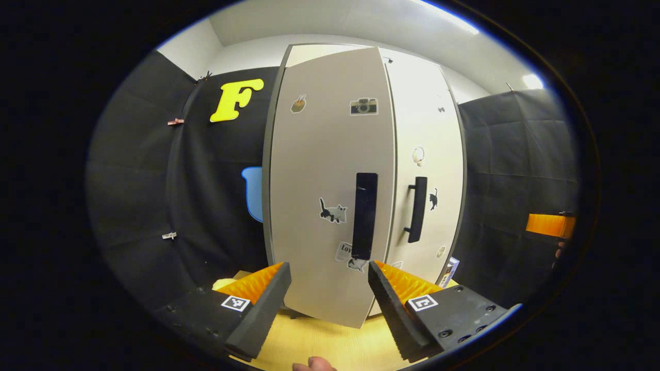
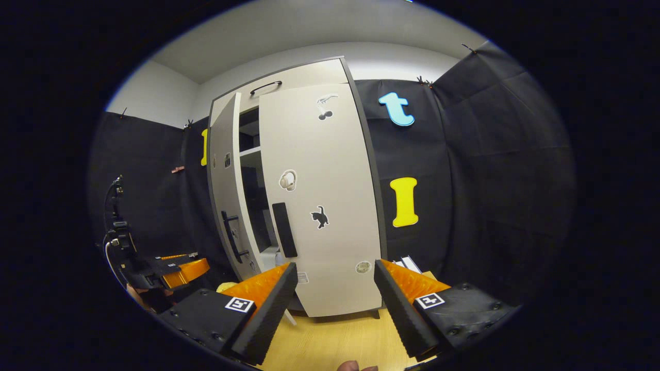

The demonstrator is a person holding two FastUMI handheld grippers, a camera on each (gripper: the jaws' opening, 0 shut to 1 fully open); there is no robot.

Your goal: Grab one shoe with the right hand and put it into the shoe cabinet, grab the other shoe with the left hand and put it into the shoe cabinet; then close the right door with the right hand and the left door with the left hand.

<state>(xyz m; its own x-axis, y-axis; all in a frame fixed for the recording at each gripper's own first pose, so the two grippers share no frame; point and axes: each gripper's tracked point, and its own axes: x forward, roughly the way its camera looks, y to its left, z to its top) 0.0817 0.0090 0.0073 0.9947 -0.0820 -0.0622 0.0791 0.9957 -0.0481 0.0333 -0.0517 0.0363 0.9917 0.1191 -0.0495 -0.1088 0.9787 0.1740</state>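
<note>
Beige left door (image 1: pixel 330 185) hangs ajar just ahead of my spread, empty left hand-held gripper (image 1: pixel 329 288); right door (image 2: pixel 322 206) looks shut. Push off-centre and I reckon it'll bounce back open.

Pale wooden tabletop (image 1: pixel 314 340) below, light and bare near the front edge. Black cloth wall (image 2: pixel 490 180) behind and to both sides, pinned with small clips (image 1: pixel 175 122). White ceiling (image 2: pixel 289 26) overhead, with a bright strip light (image 1: pixel 454 20).
</note>
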